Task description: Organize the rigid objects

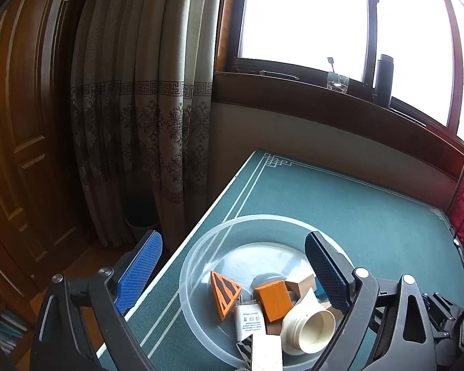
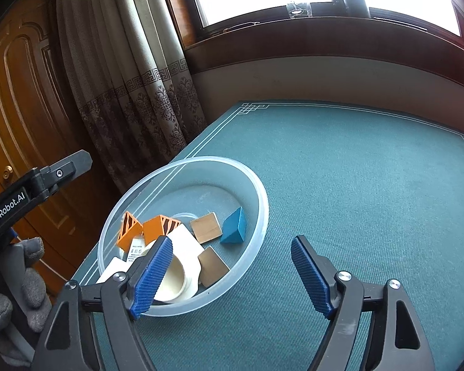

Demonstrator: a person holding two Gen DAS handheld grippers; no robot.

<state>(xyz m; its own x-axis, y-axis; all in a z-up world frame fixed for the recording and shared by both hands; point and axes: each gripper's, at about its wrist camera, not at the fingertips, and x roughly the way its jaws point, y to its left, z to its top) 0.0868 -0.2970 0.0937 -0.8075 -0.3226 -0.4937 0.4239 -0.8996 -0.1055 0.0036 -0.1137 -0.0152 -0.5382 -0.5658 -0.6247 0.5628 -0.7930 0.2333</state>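
Clear plastic bowl at the tabletop's nine-o'clock edge holds the blocks, charger and white fitting, both grippers, left gripper and right gripper, released and empty, so gathering looks finished; next, withdraw.

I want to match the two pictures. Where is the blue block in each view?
Left wrist: the blue block is only a sliver in the bowl, mostly hidden behind the left gripper's right finger.
Right wrist: blue block in plain sight at the bowl's right side, beside a plain wooden block.
Shared landmark: the cream tube.
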